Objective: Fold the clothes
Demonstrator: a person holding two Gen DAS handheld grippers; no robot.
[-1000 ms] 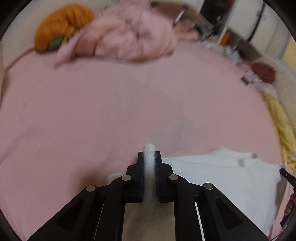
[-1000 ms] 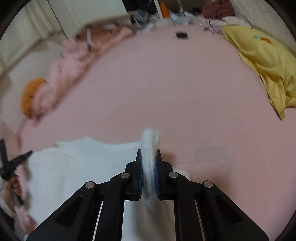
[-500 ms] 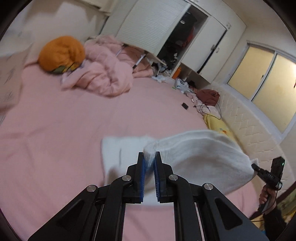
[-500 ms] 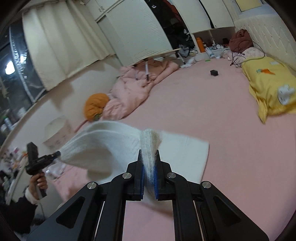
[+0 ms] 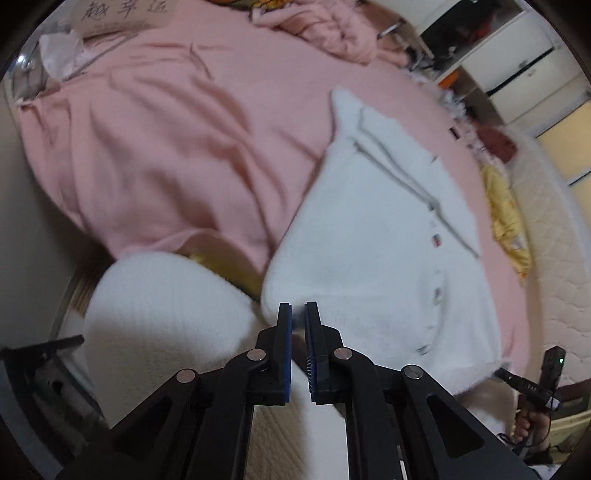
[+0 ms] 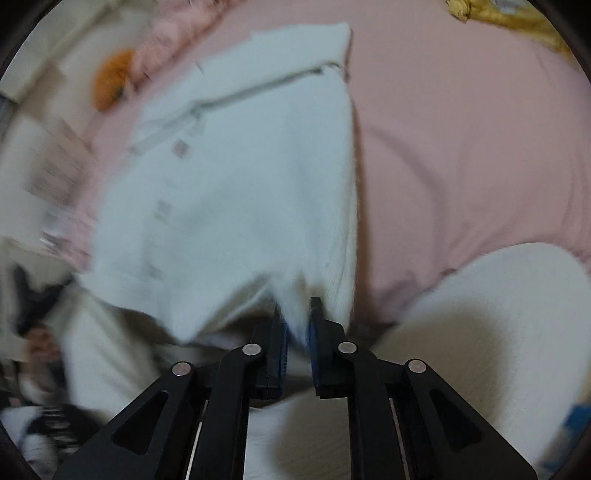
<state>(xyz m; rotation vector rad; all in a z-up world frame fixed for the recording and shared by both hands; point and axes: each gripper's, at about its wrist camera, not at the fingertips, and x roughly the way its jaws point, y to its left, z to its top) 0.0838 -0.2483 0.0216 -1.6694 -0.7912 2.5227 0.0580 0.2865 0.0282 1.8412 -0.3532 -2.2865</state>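
A white knitted cardigan (image 5: pixel 376 236) with small buttons lies spread on the pink bed sheet (image 5: pixel 177 147), its near hem at the bed's edge. It also shows in the right wrist view (image 6: pixel 240 192). My left gripper (image 5: pixel 298 308) is at the hem's left corner, jaws slightly apart, no fabric clearly between them. My right gripper (image 6: pixel 297 306) is at the hem's other corner with white fabric between its jaws. A white rounded sleeve or fold (image 5: pixel 162 306) hangs near the left gripper.
A pink quilt (image 5: pixel 332 33) is heaped at the bed's far side, with an orange cushion (image 6: pixel 110 77) beside it. A yellow garment (image 5: pixel 506 221) lies at the right. The bed edge and mattress (image 5: pixel 554 258) are close. The other hand-held gripper (image 5: pixel 532 384) shows at lower right.
Both grippers swung the cardigan up, then down and back toward the bed's near edge. It now lies flat on the sheet. The left jaws have parted slightly.
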